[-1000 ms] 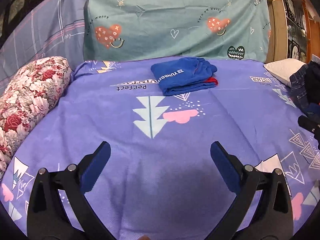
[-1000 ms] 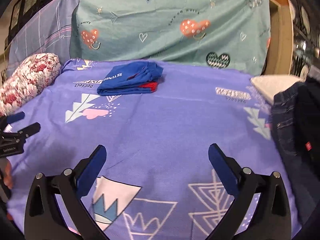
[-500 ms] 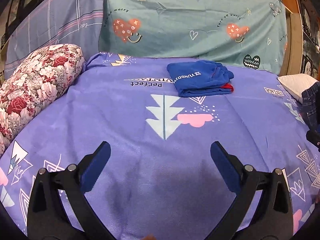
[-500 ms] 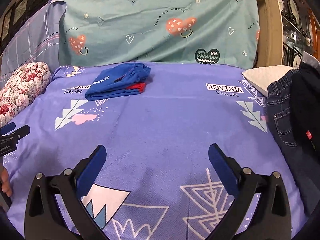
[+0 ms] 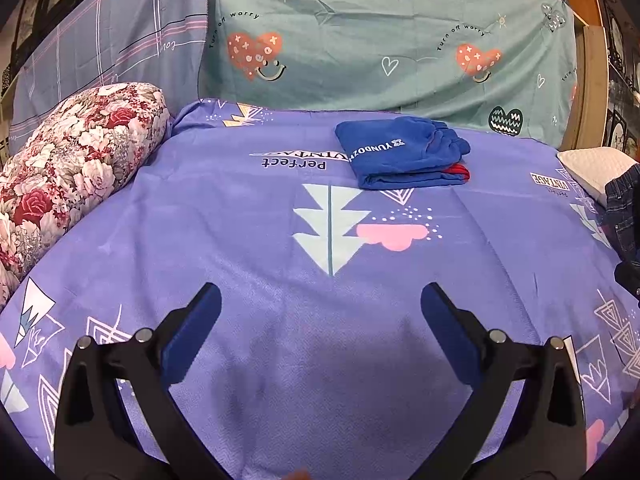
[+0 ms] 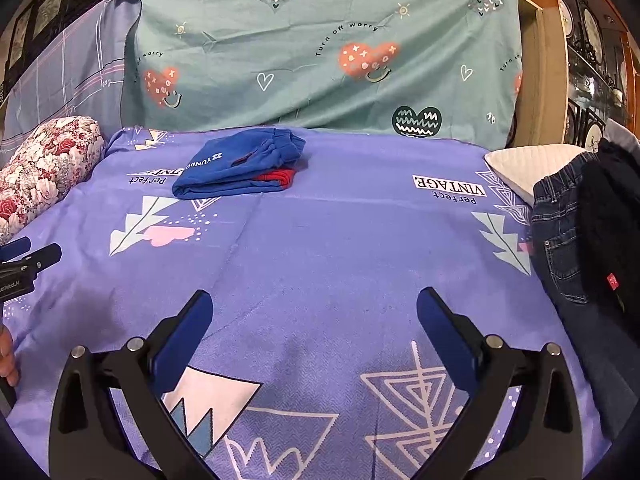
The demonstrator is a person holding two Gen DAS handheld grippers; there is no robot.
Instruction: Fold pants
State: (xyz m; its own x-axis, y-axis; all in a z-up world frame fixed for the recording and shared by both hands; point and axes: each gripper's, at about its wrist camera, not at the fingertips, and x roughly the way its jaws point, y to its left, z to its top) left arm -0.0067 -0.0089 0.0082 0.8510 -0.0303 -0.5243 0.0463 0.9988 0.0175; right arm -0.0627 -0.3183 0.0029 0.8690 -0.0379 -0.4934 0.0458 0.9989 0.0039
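Note:
Folded blue pants [image 5: 400, 156] with a red lining edge lie at the far side of the purple bedsheet [image 5: 240, 240]; they also show in the right wrist view [image 6: 240, 168]. My left gripper [image 5: 320, 300] is open and empty, low over the sheet's near part. My right gripper [image 6: 314, 300] is open and empty over the sheet. Dark jeans [image 6: 560, 240] lie in a pile at the right edge, under a black garment [image 6: 608, 220]. The left gripper's tip shows at the left edge of the right wrist view [image 6: 28, 258].
A floral bolster [image 5: 68, 168] lies along the left side. A teal heart-print cloth [image 5: 380, 40] hangs at the back. A white pillow [image 6: 528, 164] sits at the back right. A wooden cabinet [image 6: 540, 40] stands at the right.
Both grippers have tilted up and drawn back a little, so the folded blue pants sit lower in view. Both stay open and empty.

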